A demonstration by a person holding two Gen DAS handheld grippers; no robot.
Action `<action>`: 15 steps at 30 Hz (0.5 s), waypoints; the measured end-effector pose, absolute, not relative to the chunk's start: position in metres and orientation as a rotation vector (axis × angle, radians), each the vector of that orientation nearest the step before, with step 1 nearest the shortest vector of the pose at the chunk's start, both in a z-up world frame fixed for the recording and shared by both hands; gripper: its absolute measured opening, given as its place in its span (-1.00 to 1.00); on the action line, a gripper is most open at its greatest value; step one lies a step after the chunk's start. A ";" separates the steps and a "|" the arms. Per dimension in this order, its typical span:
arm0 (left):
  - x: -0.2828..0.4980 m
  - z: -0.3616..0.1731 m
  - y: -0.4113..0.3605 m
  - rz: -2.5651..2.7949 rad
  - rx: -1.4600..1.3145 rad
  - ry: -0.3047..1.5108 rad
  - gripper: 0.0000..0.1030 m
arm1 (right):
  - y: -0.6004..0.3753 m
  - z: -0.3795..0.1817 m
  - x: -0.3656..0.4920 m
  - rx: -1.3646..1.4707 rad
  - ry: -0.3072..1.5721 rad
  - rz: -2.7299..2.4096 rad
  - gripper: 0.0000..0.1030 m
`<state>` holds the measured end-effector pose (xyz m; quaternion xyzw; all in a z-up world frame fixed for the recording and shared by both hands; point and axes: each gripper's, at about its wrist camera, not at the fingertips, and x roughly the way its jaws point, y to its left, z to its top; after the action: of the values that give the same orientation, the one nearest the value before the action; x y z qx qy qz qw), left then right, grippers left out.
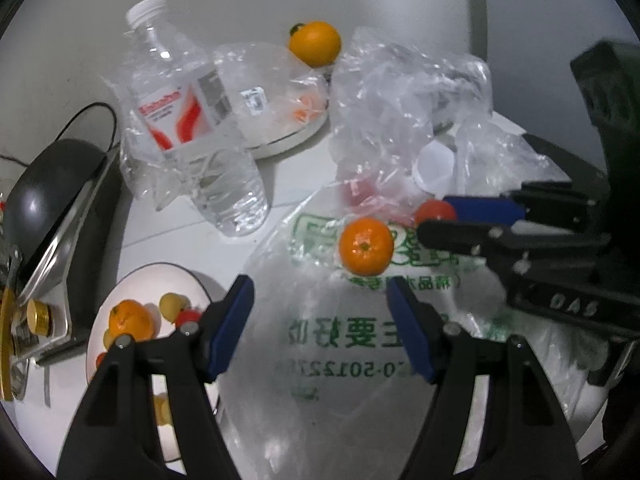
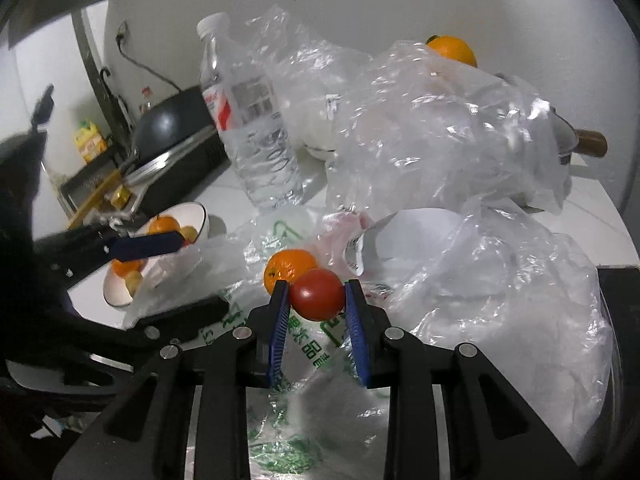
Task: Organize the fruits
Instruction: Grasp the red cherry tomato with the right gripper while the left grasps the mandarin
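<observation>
Right gripper [image 2: 317, 294], lower centre: pads clamped on red tomato [image 2: 317, 294]. Left gripper [image 1: 320, 312]: jaws wide, empty, above printed bag [image 1: 320, 360]. Tangerine [image 1: 366, 245] on the bag, mid-frame. Bowl [image 1: 132, 280] with fruit lower left; orange [image 1: 315, 43] upper centre.

Right gripper [image 2: 318, 300] jaws clamp a red tomato [image 2: 317, 294], tangerine [image 2: 287, 270] just behind
</observation>
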<state>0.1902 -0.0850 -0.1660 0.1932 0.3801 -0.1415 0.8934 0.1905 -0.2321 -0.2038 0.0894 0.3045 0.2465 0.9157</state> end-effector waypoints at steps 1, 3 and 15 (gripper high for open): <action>0.192 -0.169 -0.088 -0.301 0.420 0.792 0.37 | -0.233 -0.204 0.190 0.193 0.623 0.510 -0.42; 0.194 -0.172 -0.093 -0.298 0.435 0.790 0.37 | -0.236 -0.203 0.191 0.209 0.612 0.516 -0.42; 0.210 -0.180 -0.117 -0.290 0.446 0.789 0.35 | -0.255 -0.202 0.188 0.303 0.556 0.522 -0.42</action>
<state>0.2099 -0.1170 -0.1804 0.2149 0.3796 -0.1394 0.8890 0.1876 -0.2555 -0.2017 0.1472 0.2703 0.2536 0.9170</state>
